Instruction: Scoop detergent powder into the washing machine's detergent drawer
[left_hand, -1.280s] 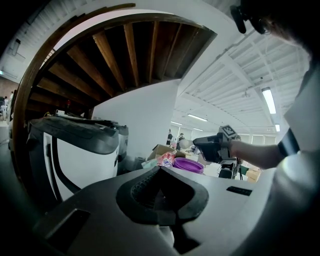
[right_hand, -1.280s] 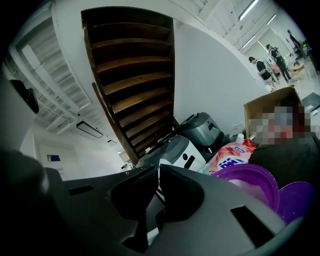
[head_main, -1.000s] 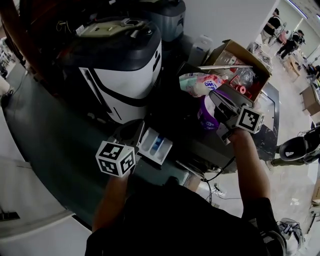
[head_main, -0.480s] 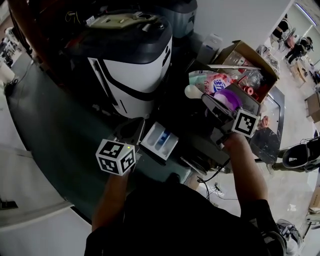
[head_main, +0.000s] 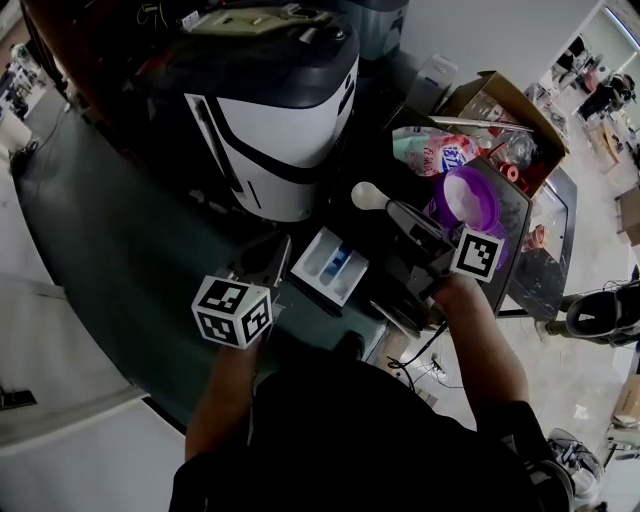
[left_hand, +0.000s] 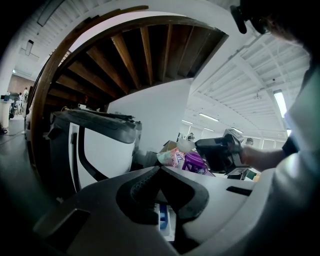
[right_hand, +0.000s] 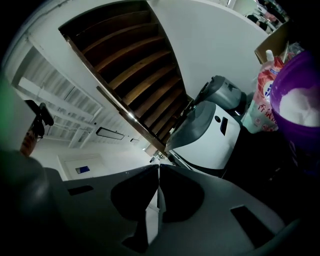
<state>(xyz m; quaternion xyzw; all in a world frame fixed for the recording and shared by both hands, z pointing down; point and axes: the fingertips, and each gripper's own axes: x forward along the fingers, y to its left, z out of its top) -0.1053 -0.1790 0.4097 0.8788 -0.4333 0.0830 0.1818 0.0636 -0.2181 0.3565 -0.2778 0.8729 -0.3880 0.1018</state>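
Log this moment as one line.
right gripper: jaws shut on white plastic scoop | left gripper: jaws shut, beside drawer | white detergent drawer: open | purple powder tub: open

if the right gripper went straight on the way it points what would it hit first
Most likely the washing machine, on its white front. The right gripper, its tongs shut on the scoop, aims straight at it. Depth is hard to judge, so the scoop would touch first.

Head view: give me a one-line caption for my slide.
Right gripper holds a white scoop between the purple tub of powder and the open detergent drawer.
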